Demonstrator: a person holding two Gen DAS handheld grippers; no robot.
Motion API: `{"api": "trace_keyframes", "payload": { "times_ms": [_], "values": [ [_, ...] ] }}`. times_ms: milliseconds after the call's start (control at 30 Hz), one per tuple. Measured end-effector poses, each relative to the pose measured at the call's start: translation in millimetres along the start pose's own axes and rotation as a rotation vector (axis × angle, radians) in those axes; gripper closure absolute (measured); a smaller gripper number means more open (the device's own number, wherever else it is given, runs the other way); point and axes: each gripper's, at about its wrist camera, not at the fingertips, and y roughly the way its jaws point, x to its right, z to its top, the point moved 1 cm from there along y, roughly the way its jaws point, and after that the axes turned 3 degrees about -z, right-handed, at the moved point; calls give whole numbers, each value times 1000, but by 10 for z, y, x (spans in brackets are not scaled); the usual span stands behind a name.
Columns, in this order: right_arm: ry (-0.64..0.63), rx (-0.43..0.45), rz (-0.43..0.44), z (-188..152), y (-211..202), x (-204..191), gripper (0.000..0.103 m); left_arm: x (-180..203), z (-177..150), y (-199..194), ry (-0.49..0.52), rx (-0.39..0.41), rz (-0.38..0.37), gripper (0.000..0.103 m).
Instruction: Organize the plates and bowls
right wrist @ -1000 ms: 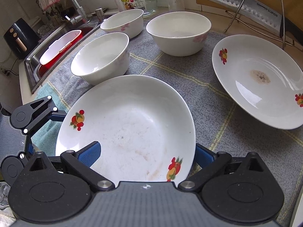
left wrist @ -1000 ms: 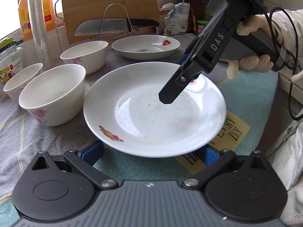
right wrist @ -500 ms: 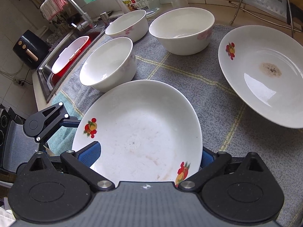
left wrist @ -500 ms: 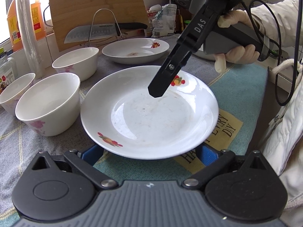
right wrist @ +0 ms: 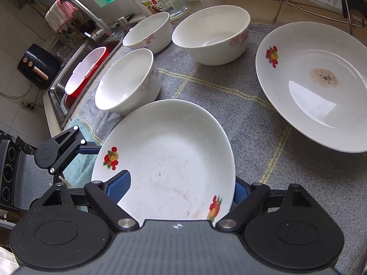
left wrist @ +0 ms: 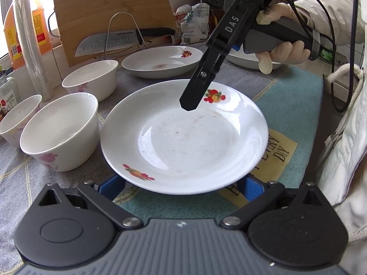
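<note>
Daylight is pouring in from a window at the left wrist view's upper left, overexposing that corner. Glare is streaking the glossy white fruit-patterned plate (left wrist: 183,137). Fisheye distortion is curving edges; focus is staying sharp.

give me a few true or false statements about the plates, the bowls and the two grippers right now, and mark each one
1. Three bowls stand on the cloth. True: a near bowl, a far left bowl and a far right bowl.
2. The near plate is plain white. False: it carries fruit prints.
3. The far plate has a brown stain. True.
4. The right gripper holds a bowl. False: it holds none; it is at the near plate's rim.
</note>
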Motion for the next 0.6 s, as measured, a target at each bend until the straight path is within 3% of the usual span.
{"api": "trace_keyframes", "payload": {
  "times_ms": [600],
  "values": [
    [142,-27,65,72,-9,153,19,25,-3,12,46,-12,29,1]
  ]
}}
